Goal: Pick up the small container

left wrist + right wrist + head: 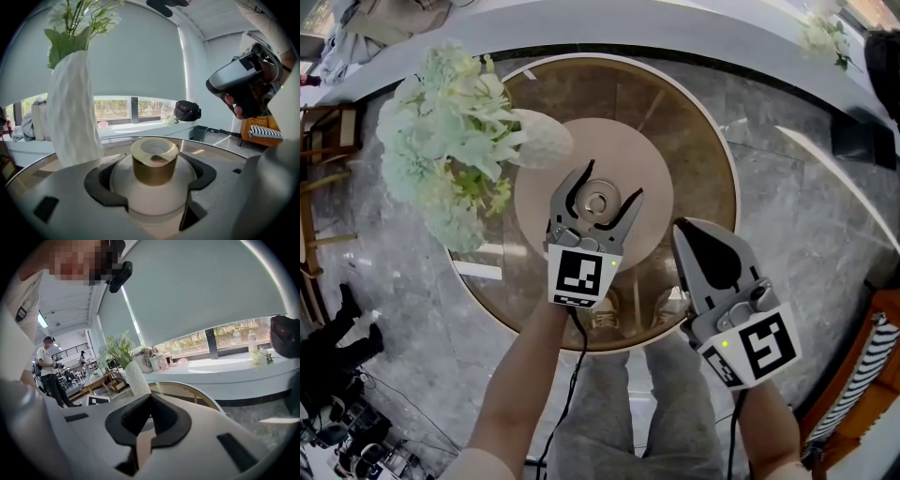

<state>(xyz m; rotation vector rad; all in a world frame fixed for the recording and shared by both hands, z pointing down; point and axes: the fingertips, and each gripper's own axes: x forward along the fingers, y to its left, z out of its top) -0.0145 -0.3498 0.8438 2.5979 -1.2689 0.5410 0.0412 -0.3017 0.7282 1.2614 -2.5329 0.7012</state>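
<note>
- The left hand-held gripper (616,180) is held with its jaws spread wide, one on each side of the small brass-coloured cylindrical container (153,165). A gap is seen between each black pad and the container's wall, so nothing is gripped.
- The container, which has a cream top, is stood upright at the middle of a pale round raised disc (649,159).
- The disc is carried at the centre of a round tinted-glass tabletop (703,141).
- A white ribbed vase (70,117) holding pale green-white flowers (441,141) is seen upright at the disc's left edge, near the left jaw but apart from it.
- The right hand-held gripper (149,398) is held off to the right, over the tabletop's near rim. Its jaws are closed together and nothing is between them.
- A grey marble floor (806,225) is seen around and below the tabletop.
</note>
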